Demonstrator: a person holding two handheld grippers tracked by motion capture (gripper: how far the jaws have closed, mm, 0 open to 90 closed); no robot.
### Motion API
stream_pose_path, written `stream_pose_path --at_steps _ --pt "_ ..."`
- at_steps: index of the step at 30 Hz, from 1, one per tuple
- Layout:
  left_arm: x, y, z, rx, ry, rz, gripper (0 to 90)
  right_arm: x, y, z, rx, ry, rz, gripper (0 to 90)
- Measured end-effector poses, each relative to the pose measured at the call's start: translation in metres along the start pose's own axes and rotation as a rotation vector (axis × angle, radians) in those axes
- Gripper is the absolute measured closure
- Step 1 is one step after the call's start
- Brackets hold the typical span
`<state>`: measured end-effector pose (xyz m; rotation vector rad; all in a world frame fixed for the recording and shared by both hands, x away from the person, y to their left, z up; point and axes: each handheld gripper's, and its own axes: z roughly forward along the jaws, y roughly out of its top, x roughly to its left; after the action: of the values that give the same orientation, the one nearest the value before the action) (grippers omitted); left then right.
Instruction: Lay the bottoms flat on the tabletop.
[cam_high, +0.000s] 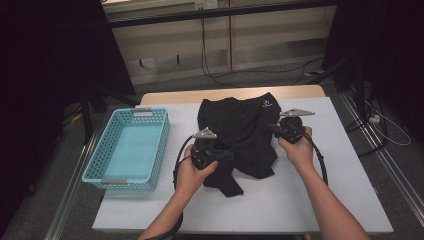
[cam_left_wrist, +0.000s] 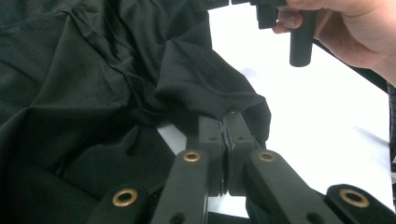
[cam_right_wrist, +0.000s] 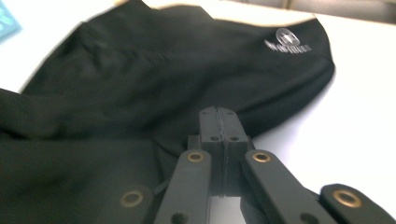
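Two hand-held grippers, both mine, both at the black garment mid-counter. Left hand-held gripper: jaws pressed together with a fold of black cloth pinched at the tips, so it's clamped on the garment's near edge; I hold it low there to get a grip on a loose flap rather than the bulk. Right hand-held gripper: jaws together too, tips at the garment's edge on my right, but whether cloth is really between them I cannot tell; view is blurred and the seam looks bare. In the high view the left hand-held gripper and right hand-held gripper sit on opposite sides of the cloth, likely so I can spread or fold it. Garment lies crumpled, logo at the far side, one tail trailing toward me. Blue basket stands empty to my left, apart from the cloth, probably where it ends up. White counter bare otherwise.
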<state>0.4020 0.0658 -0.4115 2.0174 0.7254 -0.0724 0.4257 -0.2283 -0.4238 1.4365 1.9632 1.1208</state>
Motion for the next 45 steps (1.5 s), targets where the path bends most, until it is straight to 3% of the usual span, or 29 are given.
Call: stream_pose_path --at_steps 3,8,11,13,18,20,25,28,30,34,38,40,42,45 --pt "-0.001 0.000 0.001 -0.003 -0.001 0.002 87.9 0.006 0.003 0.004 0.003 0.015 -0.024 90.0" --pt "0.000 0.000 0.000 0.002 0.000 0.003 88.0 0.015 -0.004 0.024 0.055 0.036 -0.048 87.1" --pt "0.000 0.000 0.000 -0.006 0.000 -0.002 87.9 0.017 -0.012 0.036 0.115 0.034 -0.074 76.2" --pt "0.001 0.000 -0.001 -0.007 -0.003 -0.001 87.9 0.019 -0.015 0.038 0.147 0.012 -0.093 62.5" --pt "0.002 -0.001 0.000 -0.003 0.004 -0.001 87.9 0.015 -0.010 0.023 0.145 -0.012 -0.081 39.9" --pt "0.002 -0.001 0.000 -0.001 0.007 -0.002 87.9 0.010 -0.009 0.013 0.118 -0.024 -0.073 39.5" --pt "0.000 -0.001 -0.001 -0.002 0.004 0.001 87.9 -0.014 -0.012 -0.008 0.081 -0.125 -0.014 39.9" --pt "0.000 -0.001 0.000 0.004 0.006 0.002 87.9 -0.030 -0.020 -0.011 0.094 -0.191 0.020 44.1" --pt "0.000 -0.002 0.001 0.003 0.006 -0.001 87.9 -0.034 -0.025 -0.008 0.123 -0.216 -0.001 45.3" --pt "0.001 -0.003 0.001 0.012 0.008 0.000 87.9 -0.031 -0.036 0.005 0.173 -0.186 0.006 46.4" --pt "0.001 -0.003 0.001 0.014 0.010 0.000 87.9 -0.024 -0.037 0.012 0.145 -0.167 0.005 47.6" --pt "0.001 -0.003 0.001 0.014 0.007 0.000 87.9 -0.020 -0.036 0.015 0.137 -0.153 -0.020 54.3" --pt "0.001 -0.003 0.000 0.012 0.007 0.000 87.9 -0.017 -0.035 0.018 0.130 -0.130 -0.012 52.3" --pt "0.001 -0.003 0.000 0.012 0.006 0.002 87.8 -0.014 -0.033 0.021 0.117 -0.092 0.008 61.1"
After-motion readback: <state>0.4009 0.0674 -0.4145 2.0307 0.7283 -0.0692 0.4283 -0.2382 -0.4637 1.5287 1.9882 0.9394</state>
